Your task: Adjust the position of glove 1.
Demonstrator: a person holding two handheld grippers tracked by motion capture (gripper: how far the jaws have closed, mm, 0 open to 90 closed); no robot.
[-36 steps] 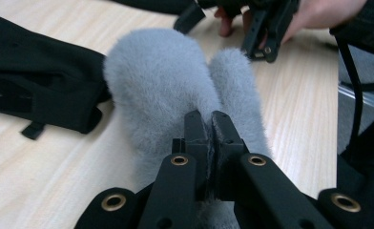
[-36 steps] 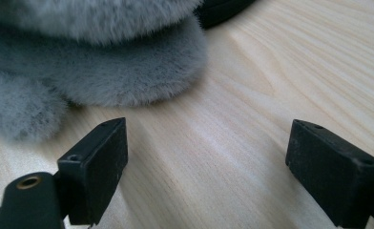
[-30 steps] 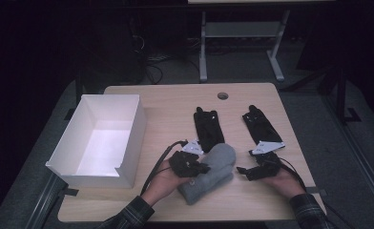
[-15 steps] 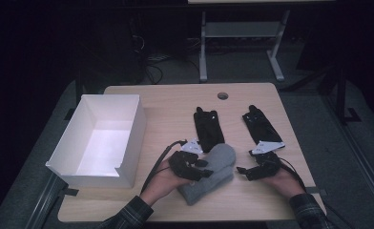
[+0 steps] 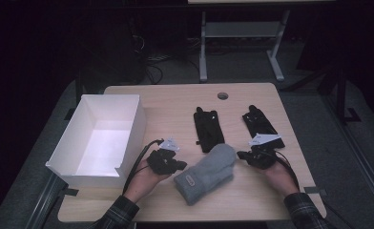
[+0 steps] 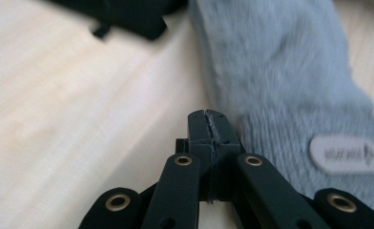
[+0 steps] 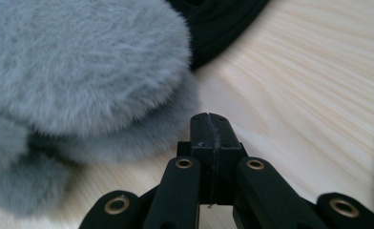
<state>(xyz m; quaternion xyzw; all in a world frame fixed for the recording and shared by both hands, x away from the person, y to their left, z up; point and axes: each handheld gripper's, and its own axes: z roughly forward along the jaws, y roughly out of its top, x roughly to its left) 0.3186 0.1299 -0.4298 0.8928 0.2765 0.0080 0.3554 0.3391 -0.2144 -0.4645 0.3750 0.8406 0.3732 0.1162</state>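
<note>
Here both hand-held grippers, left (image 6: pixel 208 125) & right (image 7: pixel 210 128), pinched tight, empty, flanking grey mitten (image 5: pixel 208 171); mitten label (image 6: pixel 348 154) text blurred

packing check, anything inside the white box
The white box shows a bare white floor with nothing on it; its near wall hides the front strip of the floor.

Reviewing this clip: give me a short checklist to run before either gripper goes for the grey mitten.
1. Left gripper free of load: ok, jaws shut on nothing.
2. Right gripper free of load: ok, shut, empty.
3. Jaws opened for a grasp: not ok, both closed.
4. Grey mitten flat on the table: ok.
5. Mitten apart from the black glove: cannot tell, its tip lies at the glove's near end.
6. White box open: ok.
</note>
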